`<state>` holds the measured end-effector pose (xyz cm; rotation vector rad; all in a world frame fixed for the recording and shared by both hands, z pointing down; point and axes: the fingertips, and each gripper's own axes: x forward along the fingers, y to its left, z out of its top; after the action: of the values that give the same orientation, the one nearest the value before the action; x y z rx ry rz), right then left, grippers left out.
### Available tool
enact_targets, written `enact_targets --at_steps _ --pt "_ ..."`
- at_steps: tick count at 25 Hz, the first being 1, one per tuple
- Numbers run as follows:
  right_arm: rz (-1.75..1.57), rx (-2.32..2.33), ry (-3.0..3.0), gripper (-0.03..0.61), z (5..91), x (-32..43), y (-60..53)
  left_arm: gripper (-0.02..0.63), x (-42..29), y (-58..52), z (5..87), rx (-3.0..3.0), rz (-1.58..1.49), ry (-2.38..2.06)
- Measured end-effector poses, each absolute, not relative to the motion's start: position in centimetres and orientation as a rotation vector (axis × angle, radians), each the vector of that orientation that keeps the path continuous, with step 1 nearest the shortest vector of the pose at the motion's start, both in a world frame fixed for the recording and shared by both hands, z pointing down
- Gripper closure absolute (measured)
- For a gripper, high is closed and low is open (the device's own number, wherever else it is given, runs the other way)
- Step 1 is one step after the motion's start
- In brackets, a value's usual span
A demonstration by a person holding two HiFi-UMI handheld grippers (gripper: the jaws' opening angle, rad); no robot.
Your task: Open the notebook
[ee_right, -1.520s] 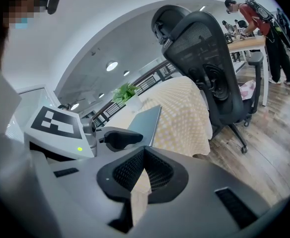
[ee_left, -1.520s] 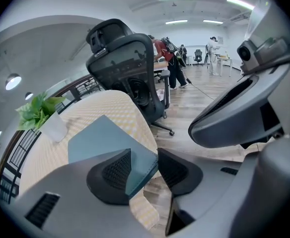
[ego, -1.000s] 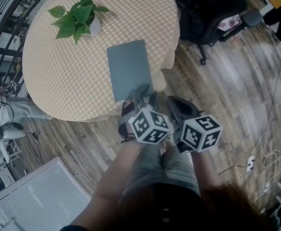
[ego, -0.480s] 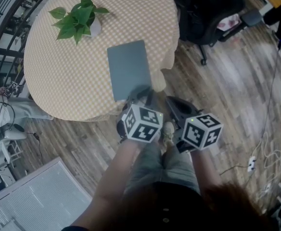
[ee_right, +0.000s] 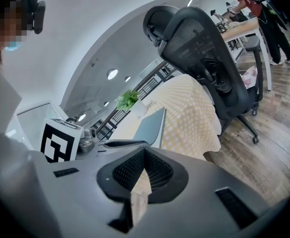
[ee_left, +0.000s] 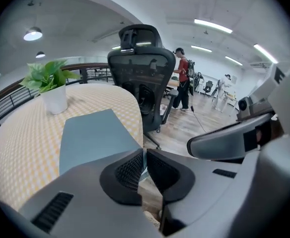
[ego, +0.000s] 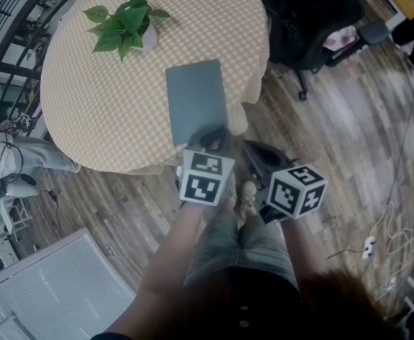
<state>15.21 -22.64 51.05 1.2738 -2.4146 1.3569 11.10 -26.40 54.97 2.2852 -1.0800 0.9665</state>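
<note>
The notebook (ego: 196, 101) lies unopened on the tabletop (ego: 108, 108), its near corner right at the left claw (ego: 211, 136), whose jaws have just been closing almost together with nothing clearly caught, the right claw (ego: 247, 146) alongside pressed together, empty; lifting the cover remains.

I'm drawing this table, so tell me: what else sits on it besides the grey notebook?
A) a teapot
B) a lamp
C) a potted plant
C: a potted plant stands on the checked table, apart from the closed notebook.
</note>
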Motion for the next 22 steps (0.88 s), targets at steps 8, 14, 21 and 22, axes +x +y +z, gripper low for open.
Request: enact_targets --at_steps 8,14,21,22 --pt "1.309 1.264 -2.444 0.568 49.7 15.0 -22.6 0.584 11.0 -26.4 52.6 2.264 0.779 -1.098" --pt "1.270 1.251 -2.473 0.568 48.3 14.9 -22.5 0.586 10.9 -25.9 50.9 2.250 0.666 -1.121" --pt "1.233 1.215 -2.502 0.568 47.0 14.6 -22.1 0.586 9.9 -25.7 48.7 2.224 0.546 -1.158" --pt "1.229 1.211 -2.506 0.568 46.9 14.6 -22.2 0.586 9.7 -25.7 48.4 2.221 0.533 -1.165"
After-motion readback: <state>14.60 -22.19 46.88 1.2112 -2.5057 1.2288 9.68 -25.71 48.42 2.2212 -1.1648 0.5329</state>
